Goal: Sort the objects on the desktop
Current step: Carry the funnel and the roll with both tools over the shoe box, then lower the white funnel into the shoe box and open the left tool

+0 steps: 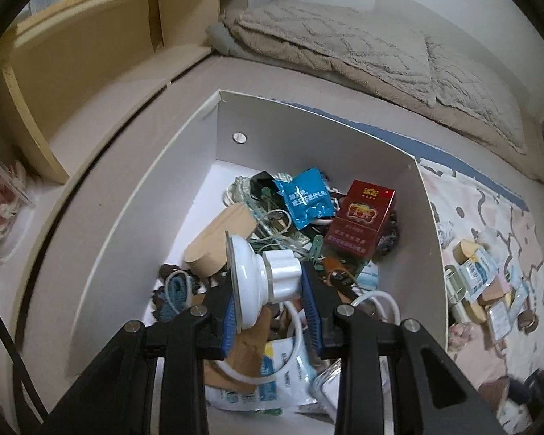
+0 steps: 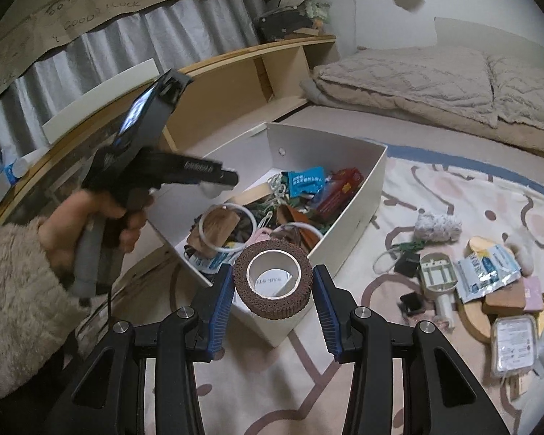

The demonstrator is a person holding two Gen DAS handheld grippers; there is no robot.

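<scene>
My left gripper (image 1: 270, 295) is shut on a white plastic suction-cup knob (image 1: 261, 279), held over the inside of the white cardboard box (image 1: 134, 217). The box holds a red cigarette pack (image 1: 359, 219), a blue wrapper (image 1: 304, 199), a tan wooden piece (image 1: 221, 239) and cords. In the right wrist view my right gripper (image 2: 273, 291) is shut on a brown roll of bandage tape (image 2: 273, 279), just in front of the box's near corner (image 2: 351, 232). The left gripper's body (image 2: 152, 166) shows there too, held in a hand (image 2: 90, 224) above the box's left side.
Several loose items lie on the patterned mat right of the box: a white fluffy bundle (image 2: 437, 226), a white plastic holder (image 2: 437, 275), sachets (image 2: 486, 272), a clear case (image 2: 515, 340). A wooden shelf (image 2: 235, 83) runs behind the box; folded beige bedding (image 2: 435, 79) lies beyond.
</scene>
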